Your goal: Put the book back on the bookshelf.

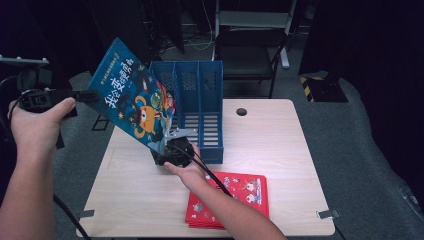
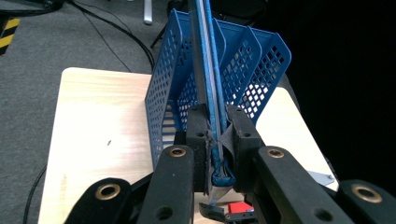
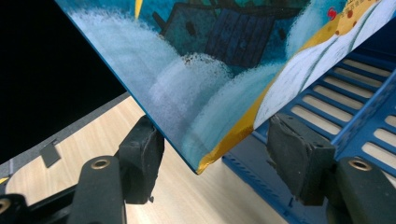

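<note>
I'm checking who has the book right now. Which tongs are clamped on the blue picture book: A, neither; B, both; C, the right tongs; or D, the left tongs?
D: in the left gripper view the left tongs pinch the edge of the blue picture book, while the right tongs stand open with the book's corner hanging free between their pads.

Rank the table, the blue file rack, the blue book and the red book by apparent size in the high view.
1. Table
2. Blue file rack and blue book: alike; the book is raised nearer the camera, so unsure
3. Red book, partly hidden by the arm
</note>
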The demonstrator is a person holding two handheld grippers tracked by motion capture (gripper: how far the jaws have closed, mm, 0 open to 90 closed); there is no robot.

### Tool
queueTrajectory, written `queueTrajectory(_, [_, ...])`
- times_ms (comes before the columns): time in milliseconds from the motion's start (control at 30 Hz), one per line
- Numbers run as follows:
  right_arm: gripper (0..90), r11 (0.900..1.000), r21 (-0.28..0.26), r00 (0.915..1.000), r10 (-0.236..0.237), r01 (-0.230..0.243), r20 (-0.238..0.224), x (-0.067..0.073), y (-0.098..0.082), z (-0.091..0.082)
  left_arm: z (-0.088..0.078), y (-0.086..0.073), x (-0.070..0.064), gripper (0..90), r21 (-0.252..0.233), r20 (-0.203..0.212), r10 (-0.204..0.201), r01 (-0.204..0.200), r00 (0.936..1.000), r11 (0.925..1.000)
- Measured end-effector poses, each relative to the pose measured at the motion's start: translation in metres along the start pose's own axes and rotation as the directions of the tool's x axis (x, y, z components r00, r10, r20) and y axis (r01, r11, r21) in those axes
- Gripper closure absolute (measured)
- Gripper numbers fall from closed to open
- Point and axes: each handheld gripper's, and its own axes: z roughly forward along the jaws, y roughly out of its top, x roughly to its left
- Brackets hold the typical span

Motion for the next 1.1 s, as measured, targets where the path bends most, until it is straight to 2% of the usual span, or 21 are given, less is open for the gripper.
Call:
queueTrajectory(133, [36.9,1.000,0.003,0.9998,-0.020,0.020,-0.009,-0.003,0.001,0.002,0.002,0.002,-0.005,81.9,0.003,-0.006,0.006,-0.006,1.0000,1.0000])
queueTrajectory(800, [37.4,1.000,-0.018,0.9997,-0.022,0.022,-0.003,-0.004,0.009,-0.003,-0.003,0.010,-0.013,82.1,0.000,-0.020,0.013,-0.013,0.9997,0.9999])
queueTrajectory(967, [37.5,1.000,-0.012,0.9996,-0.028,0.028,-0.006,-0.006,0.011,-0.001,-0.003,0.012,-0.012,82.4,0.005,-0.020,0.002,-0.002,0.9998,1.0000])
queueTrajectory(1100, [37.5,0.999,-0.009,0.9990,-0.044,0.044,-0.005,-0.005,0.012,0.002,-0.004,0.010,-0.010,82.5,0.009,-0.023,0.009,-0.009,0.9997,0.9999])
